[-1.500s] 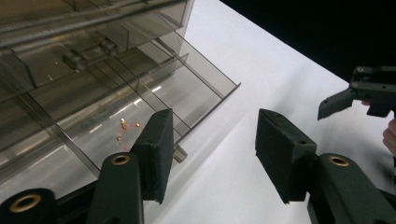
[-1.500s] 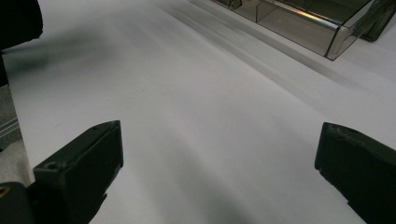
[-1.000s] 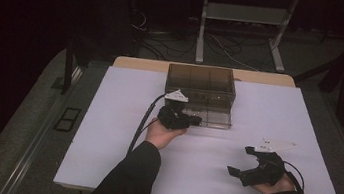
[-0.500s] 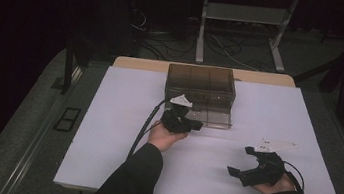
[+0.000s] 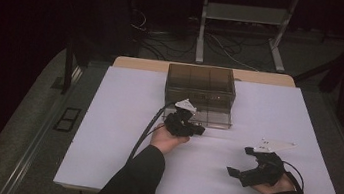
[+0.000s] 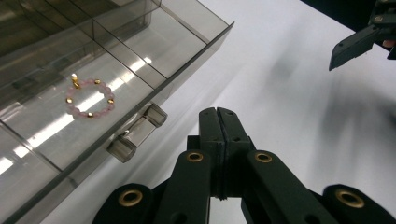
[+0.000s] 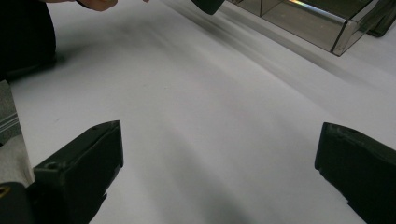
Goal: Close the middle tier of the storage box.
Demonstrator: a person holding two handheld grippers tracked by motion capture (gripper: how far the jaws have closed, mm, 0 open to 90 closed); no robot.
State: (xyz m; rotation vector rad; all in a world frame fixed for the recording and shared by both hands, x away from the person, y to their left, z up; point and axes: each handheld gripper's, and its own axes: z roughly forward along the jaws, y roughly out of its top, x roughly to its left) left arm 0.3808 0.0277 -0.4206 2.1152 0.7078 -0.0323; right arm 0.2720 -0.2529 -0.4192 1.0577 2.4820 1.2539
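Your counter [image 5: 119,135] is a broad white sheet, kept bare in front so both hands have room to work. At its far middle stands the smoky clear box [image 5: 200,86], and its drawer [image 6: 56,126] is pulled out toward you, which looks like the point of the work: the drawer gives access to what lies inside. In the left gripper view the drawer sits divided by partitions, and the bracelet [image 6: 89,98], a small ring of pink and gold beads, lies flat on the floor of one compartment, apart from the walls.

Your left hand-held gripper [image 6: 218,114] has its jaws clenched together with nothing between them. It hangs just outside the drawer's front, and the clear handle [image 6: 137,132] stands at about nine o'clock from the jaw tips, close but not touching. The bracelet lies at about ten o'clock from those tips, beyond the front wall. By my reading, the drawer may be pushed shut next; shut jaws suit a push on the front.

Your right hand-held gripper [image 5: 248,163] rests well apart at the counter's near right, jaws released and wide, holding nothing, likely parked out of the way. From it, the box lies at about eleven o'clock in the high view.
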